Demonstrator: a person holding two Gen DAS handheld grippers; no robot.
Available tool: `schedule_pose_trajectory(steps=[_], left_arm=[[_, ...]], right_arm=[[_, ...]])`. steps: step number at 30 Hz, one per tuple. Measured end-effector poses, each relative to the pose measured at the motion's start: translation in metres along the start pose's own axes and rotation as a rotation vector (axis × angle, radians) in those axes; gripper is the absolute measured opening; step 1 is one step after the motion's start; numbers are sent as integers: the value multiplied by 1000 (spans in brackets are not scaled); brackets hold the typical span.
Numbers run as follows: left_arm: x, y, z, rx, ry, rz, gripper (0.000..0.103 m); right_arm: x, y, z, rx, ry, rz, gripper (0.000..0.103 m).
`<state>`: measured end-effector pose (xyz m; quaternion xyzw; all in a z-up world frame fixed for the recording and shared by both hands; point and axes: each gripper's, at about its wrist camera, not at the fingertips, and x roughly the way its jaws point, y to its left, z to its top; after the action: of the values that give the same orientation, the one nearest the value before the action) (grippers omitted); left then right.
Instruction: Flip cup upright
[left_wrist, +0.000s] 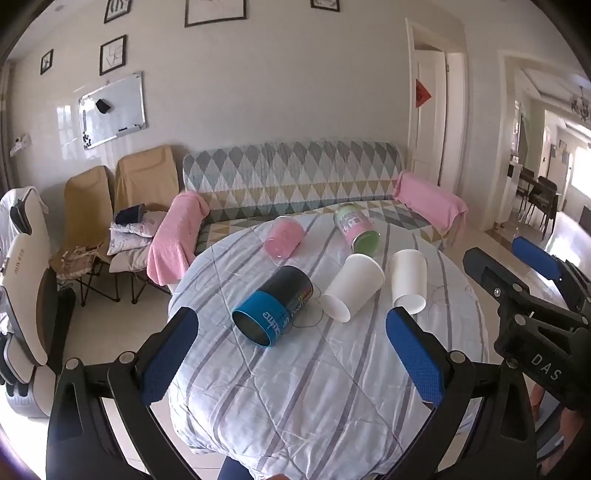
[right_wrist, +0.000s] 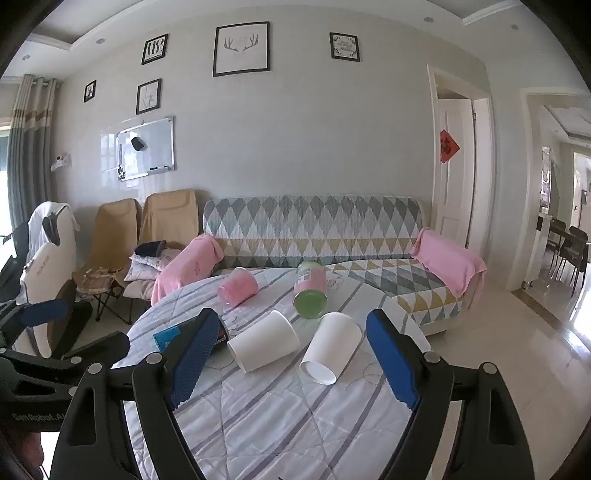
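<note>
Left gripper (left_wrist: 291, 343) hangs over the near edge of the table, jaws spread wide, nothing between the blue pads (left_wrist: 168, 354). Right gripper (right_wrist: 291, 363) same: jaws spread, empty, above the near side of the table; it also shows at 3 o'clock in the left wrist view.

Five cups lie on their sides on the round table (left_wrist: 314, 387), which carries a grey-striped quilted cover.
- Blue-and-black cup (left_wrist: 275, 308): dead ahead of the left gripper at 12 o'clock, open mouth facing the camera. In the right wrist view it sits at 10 o'clock, mostly hidden behind the left pad.
- White paper cup (right_wrist: 263, 345): just beyond the right gripper at 12 o'clock.
- Second white paper cup (right_wrist: 330, 347): at 1 o'clock, just beside the first; contact can't be told.
- Pink cup (right_wrist: 237, 287): far side, 11 o'clock.
- Pink-and-green cup (right_wrist: 311, 295): far side, 12 o'clock, green inside facing the camera.

No cup is upright.

Beyond the table: diamond-patterned sofa (right_wrist: 314, 229) with pink towels on the armrests, whiteboard (right_wrist: 146, 147) at 10 o'clock on the wall.
</note>
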<state>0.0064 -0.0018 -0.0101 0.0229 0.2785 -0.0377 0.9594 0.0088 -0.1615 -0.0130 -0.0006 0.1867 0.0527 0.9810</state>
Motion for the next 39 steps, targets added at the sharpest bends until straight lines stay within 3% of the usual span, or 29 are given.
schedule_pose_trajectory(steps=[39], left_arm=[[23, 2, -15, 0, 35, 1, 103]], right_arm=[[21, 3, -4, -1, 57, 24, 83]])
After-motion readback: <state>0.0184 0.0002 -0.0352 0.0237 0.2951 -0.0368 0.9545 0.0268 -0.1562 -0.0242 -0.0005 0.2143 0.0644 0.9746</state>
